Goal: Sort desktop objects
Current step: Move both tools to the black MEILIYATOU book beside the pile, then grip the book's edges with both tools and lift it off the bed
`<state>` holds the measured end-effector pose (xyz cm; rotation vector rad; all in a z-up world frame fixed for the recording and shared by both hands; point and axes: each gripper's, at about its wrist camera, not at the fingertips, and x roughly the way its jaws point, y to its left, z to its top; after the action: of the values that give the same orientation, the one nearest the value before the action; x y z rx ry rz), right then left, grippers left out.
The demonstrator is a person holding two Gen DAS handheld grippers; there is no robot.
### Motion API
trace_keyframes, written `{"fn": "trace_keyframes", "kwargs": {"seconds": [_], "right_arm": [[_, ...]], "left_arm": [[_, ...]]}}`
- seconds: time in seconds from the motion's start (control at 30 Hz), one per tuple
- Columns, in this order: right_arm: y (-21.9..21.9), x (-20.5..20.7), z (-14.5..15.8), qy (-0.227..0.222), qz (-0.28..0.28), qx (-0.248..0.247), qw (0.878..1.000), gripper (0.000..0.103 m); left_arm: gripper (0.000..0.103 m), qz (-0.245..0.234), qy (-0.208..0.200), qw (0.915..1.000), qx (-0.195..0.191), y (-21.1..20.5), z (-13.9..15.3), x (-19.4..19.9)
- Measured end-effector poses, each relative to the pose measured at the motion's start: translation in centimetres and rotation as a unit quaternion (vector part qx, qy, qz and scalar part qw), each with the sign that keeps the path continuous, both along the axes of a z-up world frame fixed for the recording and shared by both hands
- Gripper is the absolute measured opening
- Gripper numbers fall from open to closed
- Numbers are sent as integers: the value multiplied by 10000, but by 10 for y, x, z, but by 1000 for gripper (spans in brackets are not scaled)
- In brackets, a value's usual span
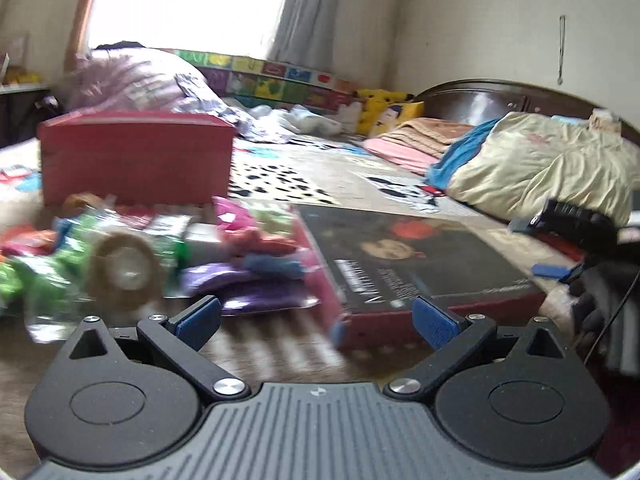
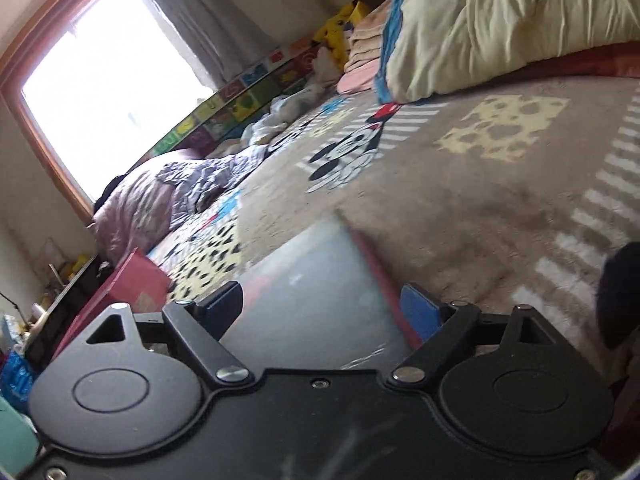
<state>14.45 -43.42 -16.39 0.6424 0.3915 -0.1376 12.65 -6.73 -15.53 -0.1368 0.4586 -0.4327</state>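
Observation:
A flat dark-covered book (image 1: 404, 256) with red edges lies on the patterned blanket, straight ahead of my left gripper (image 1: 317, 322). That gripper is open, with nothing between its blue pads (image 1: 198, 322). To its left sits a blurred heap of colourful packets (image 1: 256, 248) with a tape roll (image 1: 120, 274) in front. My right gripper (image 1: 538, 246) hovers at the book's right side, jaws apart. In the right wrist view the right gripper (image 2: 322, 308) is open, and the book's glossy cover (image 2: 316, 272) fills the gap between its fingers. I see no pad pressing on it.
A red box (image 1: 136, 156) (image 2: 132, 280) stands behind the packets. A cream quilt (image 1: 540, 168), folded pink blankets (image 1: 404, 148) and a lilac bundle (image 1: 128, 80) lie further back on the bed. A dark gloved hand (image 1: 588, 308) is at the right edge.

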Motion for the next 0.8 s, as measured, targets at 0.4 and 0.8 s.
{"fn": "trace_keyframes", "kwargs": {"seconds": [0.4, 0.8], "right_arm": [[-3, 12, -21, 553, 190, -359, 9976, 87], [-3, 12, -25, 588, 663, -141, 9960, 93]], "left_arm": [[101, -729, 346, 9966, -172, -52, -10, 44], [101, -873, 709, 9928, 406, -69, -13, 83]]}}
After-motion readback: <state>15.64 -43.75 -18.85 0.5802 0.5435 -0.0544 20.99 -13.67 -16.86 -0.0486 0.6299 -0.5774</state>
